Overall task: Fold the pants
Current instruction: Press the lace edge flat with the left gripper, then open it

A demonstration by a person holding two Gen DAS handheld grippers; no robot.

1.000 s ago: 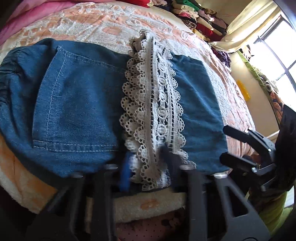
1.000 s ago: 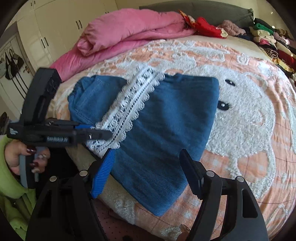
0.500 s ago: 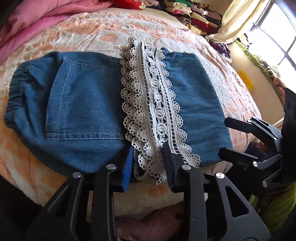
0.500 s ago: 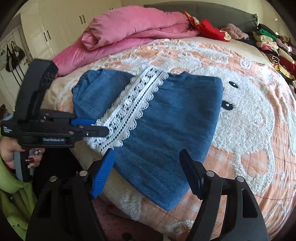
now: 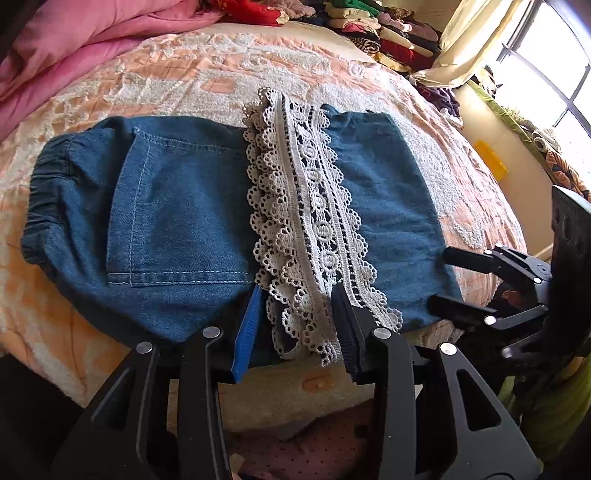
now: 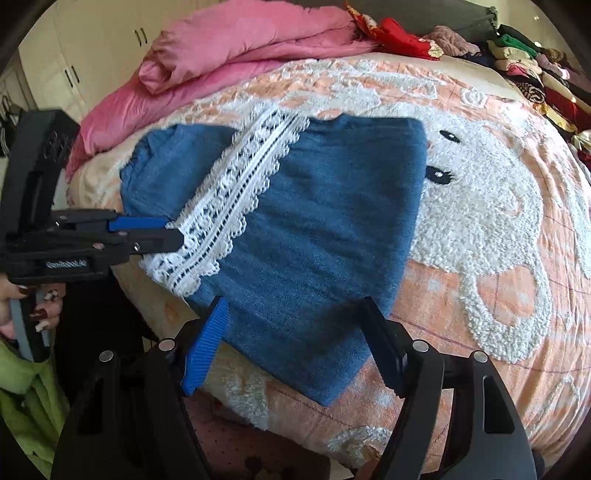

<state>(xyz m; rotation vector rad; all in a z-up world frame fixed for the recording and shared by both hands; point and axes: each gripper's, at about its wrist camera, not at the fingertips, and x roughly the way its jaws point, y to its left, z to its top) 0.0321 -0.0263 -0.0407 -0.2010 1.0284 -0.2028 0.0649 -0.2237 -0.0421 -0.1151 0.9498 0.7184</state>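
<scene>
We see both black hand-held grippers angled steeply down toward the near edge of the bed (image 6: 480, 314). The left gripper (image 5: 295, 314) sits at the hem end of the white lace trim (image 5: 306, 229); its fingers, one with a blue ribbed pad (image 5: 247, 325) and one black, are spreading apart at this moment, and the lace lies loosely between them without being pinched. In the right wrist view the same left gripper (image 6: 162, 232) comes in from the left edge, its tips at the lace trim (image 6: 236, 195), and a hand with dark painted nails (image 6: 37, 306) grips its handle beside a lime-green sleeve (image 6: 26, 391).

The right gripper (image 6: 291, 339) hangs over the lower corner of the garment with its fingers spread wide and nothing pressed between them. From the left wrist camera it (image 5: 450, 280) shows at the right edge, just beside the denim's edge.

We count one pair of blue denim pants (image 6: 325, 221), folded flat into a compact block near the bed's near edge, on the peach and white bear-patterned bedspread (image 5: 184, 74). One back pocket (image 5: 177, 210) faces up, one elastic waistband (image 5: 44, 206) lies at the left, and one lace band crosses the middle. One rolled pink quilt (image 6: 236, 48) lies at the head of the bed, and a pile of folded clothes (image 5: 384, 33) runs along the far side.
</scene>
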